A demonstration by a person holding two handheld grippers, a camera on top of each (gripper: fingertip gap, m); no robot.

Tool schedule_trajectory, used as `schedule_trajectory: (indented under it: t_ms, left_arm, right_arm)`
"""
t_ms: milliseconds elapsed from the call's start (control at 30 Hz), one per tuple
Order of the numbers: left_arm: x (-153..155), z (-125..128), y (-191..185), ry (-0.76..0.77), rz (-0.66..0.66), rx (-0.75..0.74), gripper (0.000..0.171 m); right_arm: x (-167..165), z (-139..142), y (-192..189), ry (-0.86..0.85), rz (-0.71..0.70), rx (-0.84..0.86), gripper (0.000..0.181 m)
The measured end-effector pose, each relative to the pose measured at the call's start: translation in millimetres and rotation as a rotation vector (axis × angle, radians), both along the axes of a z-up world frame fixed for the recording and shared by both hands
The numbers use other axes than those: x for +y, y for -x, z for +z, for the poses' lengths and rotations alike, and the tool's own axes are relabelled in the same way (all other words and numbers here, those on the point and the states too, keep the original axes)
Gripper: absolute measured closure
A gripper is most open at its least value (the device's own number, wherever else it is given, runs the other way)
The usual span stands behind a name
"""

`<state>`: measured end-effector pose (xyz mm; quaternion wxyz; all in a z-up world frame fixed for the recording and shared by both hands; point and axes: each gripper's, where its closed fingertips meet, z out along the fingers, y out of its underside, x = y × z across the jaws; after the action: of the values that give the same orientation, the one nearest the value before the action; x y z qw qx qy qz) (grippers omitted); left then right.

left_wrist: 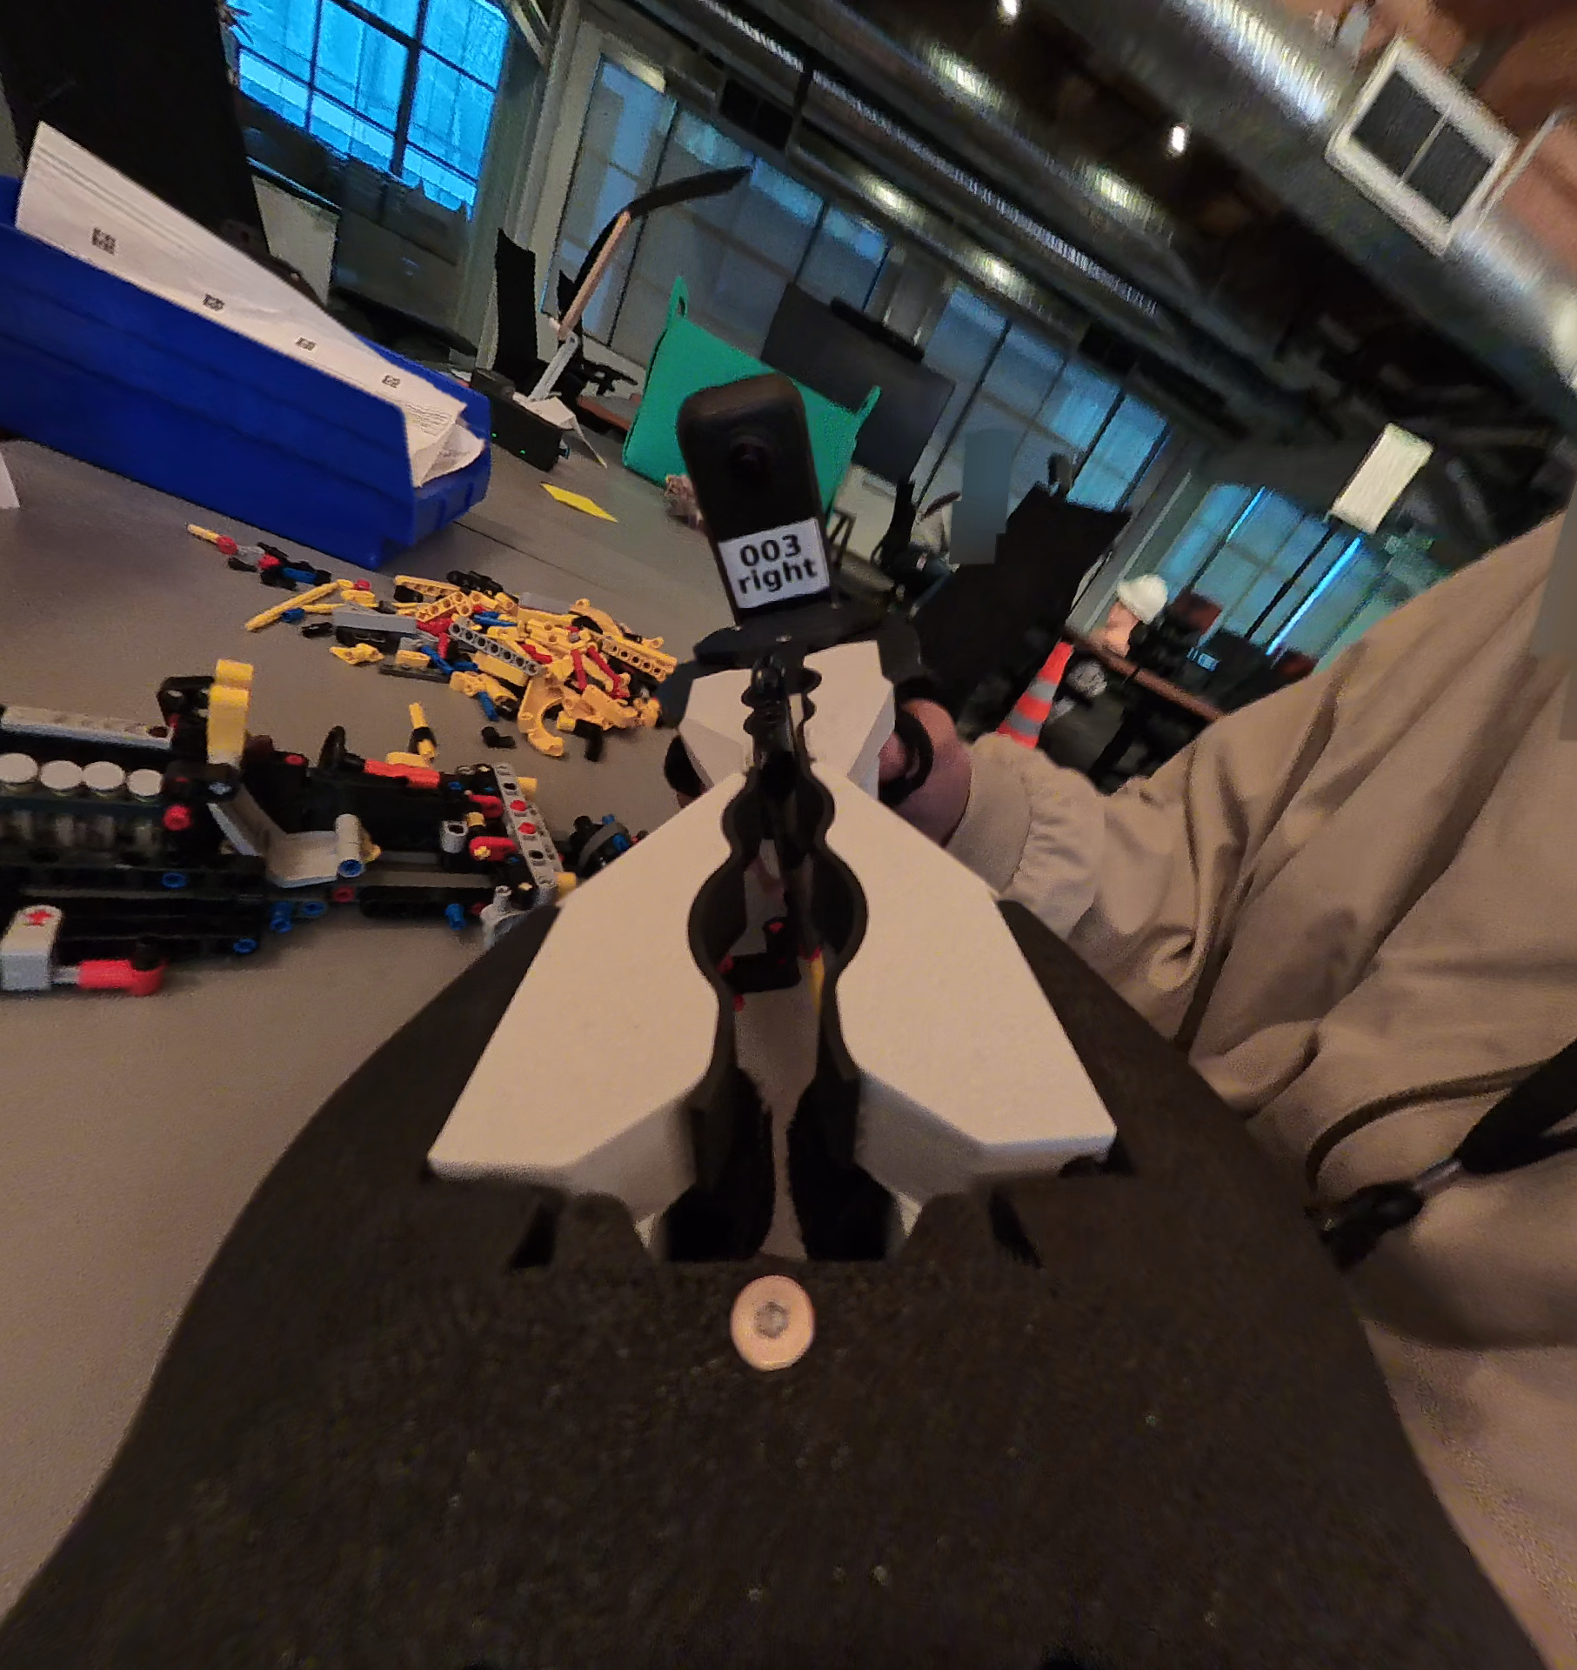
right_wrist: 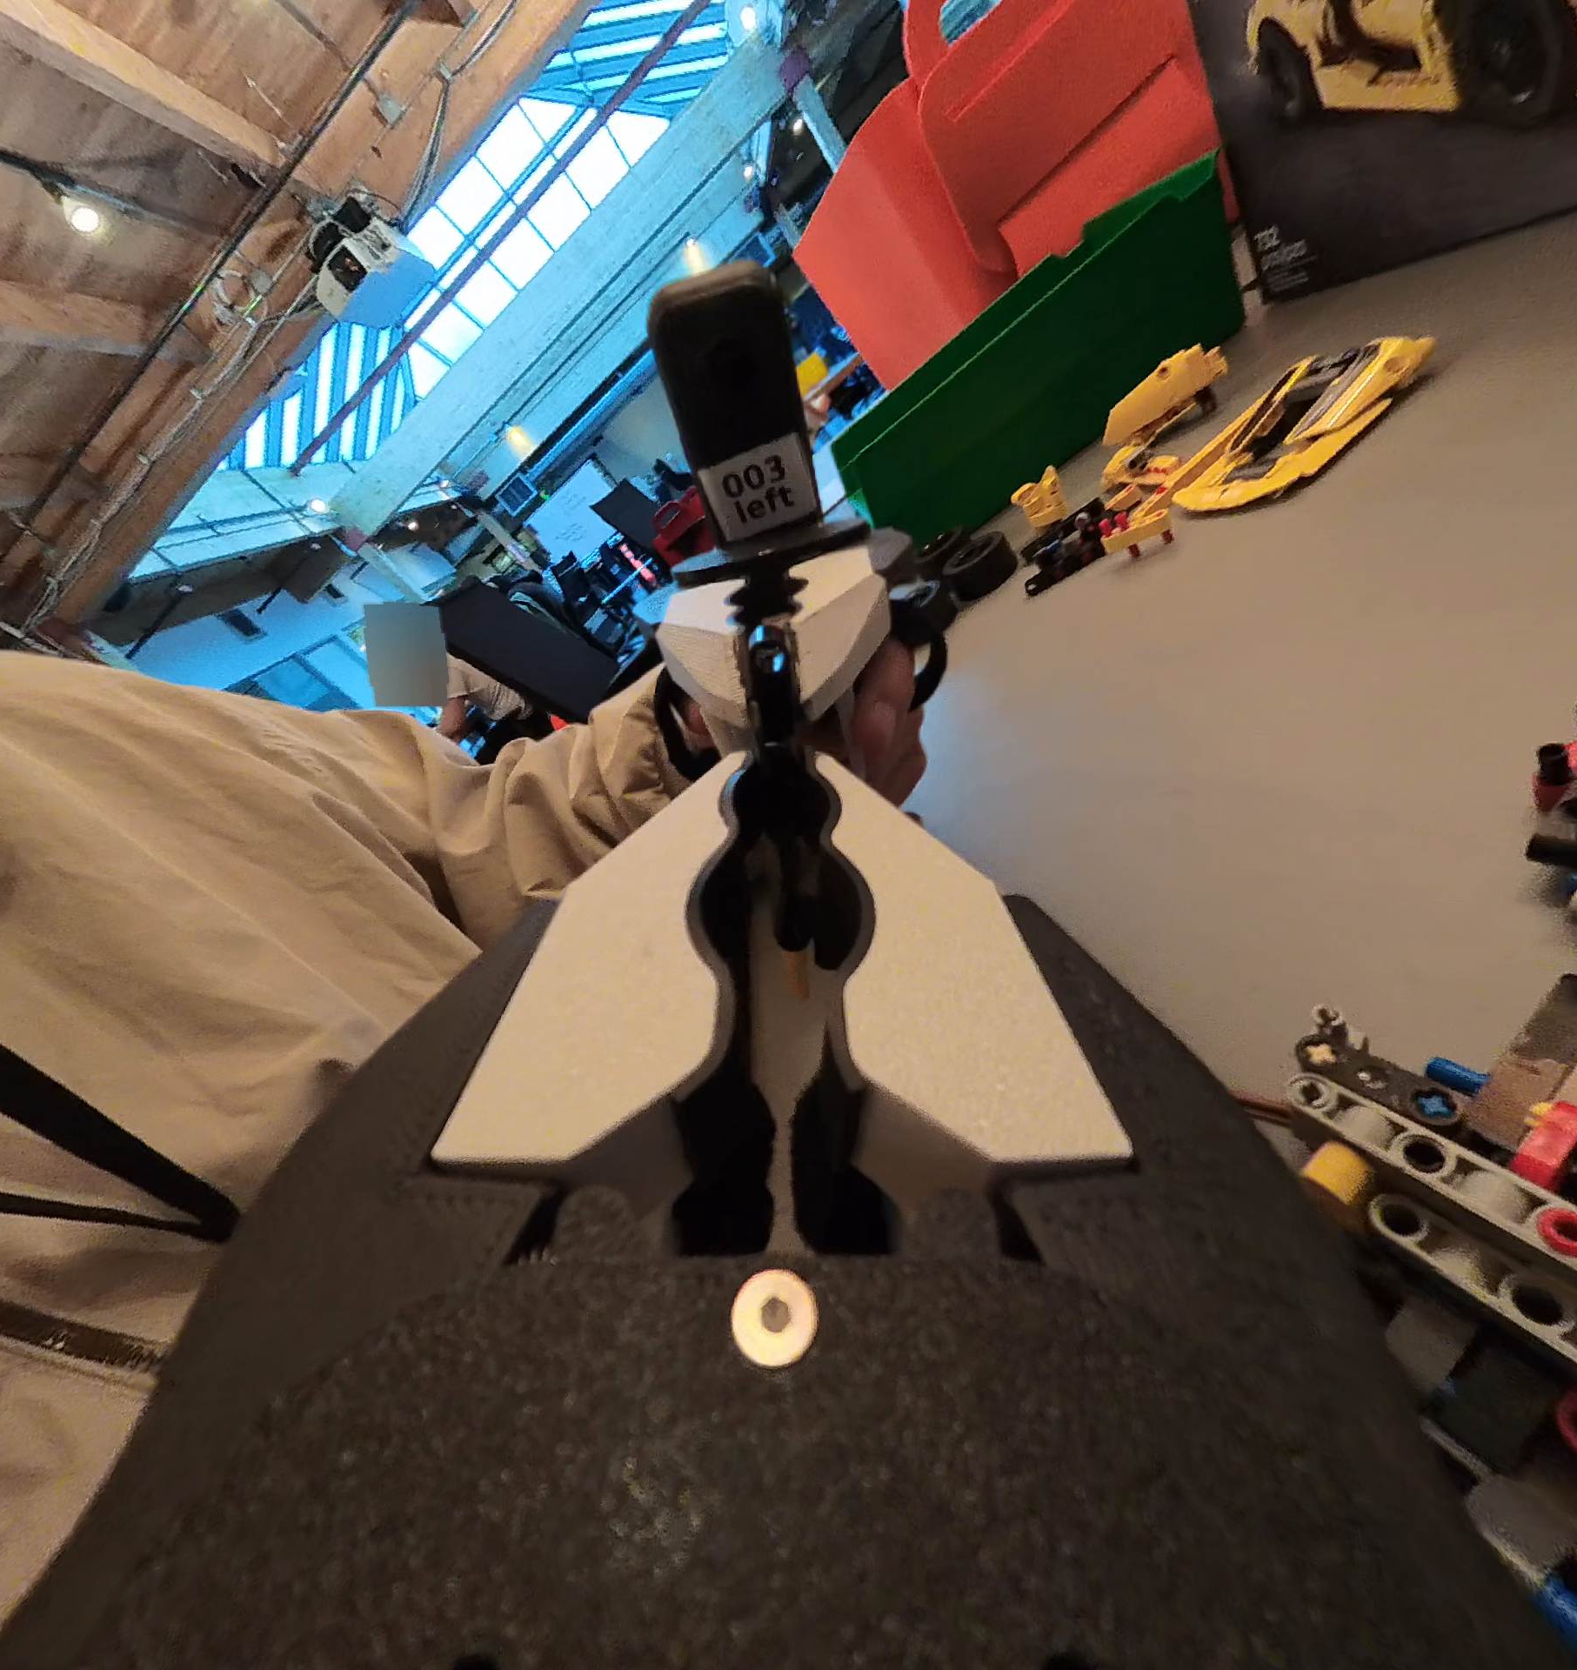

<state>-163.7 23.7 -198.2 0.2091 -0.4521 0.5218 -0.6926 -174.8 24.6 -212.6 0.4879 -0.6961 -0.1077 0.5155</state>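
Close in, the left gripper has its jaws drawn nearly together, clamped on a small black piece with red and yellow bits showing in the slot between them. The right gripper meets it nose to nose, jaws equally narrow and pinching the same dark part, with a tan pin poking out. One piece or two pressed together? I cannot tell from here. Both grippers are held up off the tabletop, with a beige sleeve behind the right one.

Just beyond the left gripper lies a long, partly built black model with grey beams, red pins and a row of pale round caps. It looks like a chassis well under way, yet bare of bodywork. Its grey beam frame sits just beside the right gripper.

Farther out, plenty lies loose: a heap of yellow pieces mixed with blue, red and grey ones, and across the tabletop a yellow car body shell, smaller yellow sub-builds and black wheels, all apart from the chassis. My read is that a good share of the building lies ahead.

At the back are a blue bin holding papers, a green bin and a dark box.
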Motion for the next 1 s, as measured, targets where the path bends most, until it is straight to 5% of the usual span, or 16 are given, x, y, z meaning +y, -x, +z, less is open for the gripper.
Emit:
schedule_trajectory:
  t_ms: [167,400,633,1000]
  left_arm:
    - [-2.0,-7.4,6.9,-0.176,-0.001,0.002,0.167]
    - [-5.9,-11.1,10.7,-0.209,-0.03,0.01,0.17]
    - [-12.0,2.1,11.5,-0.018,-0.061,-0.026,0.171]
    - [-3.5,3.6,7.0,0.0,-0.006,-0.021,0.171]
  right_arm:
    - [-1.6,-4.1,2.1,-0.005,0.01,-0.057,0.176]
    - [-3.5,-3.8,-1.1,-0.011,0.011,-0.072,0.176]
    - [-6.0,7.8,0.3,-0.004,0.052,0.086,0.173]
    - [-9.8,-3.3,9.4,0.065,0.124,0.082,0.175]
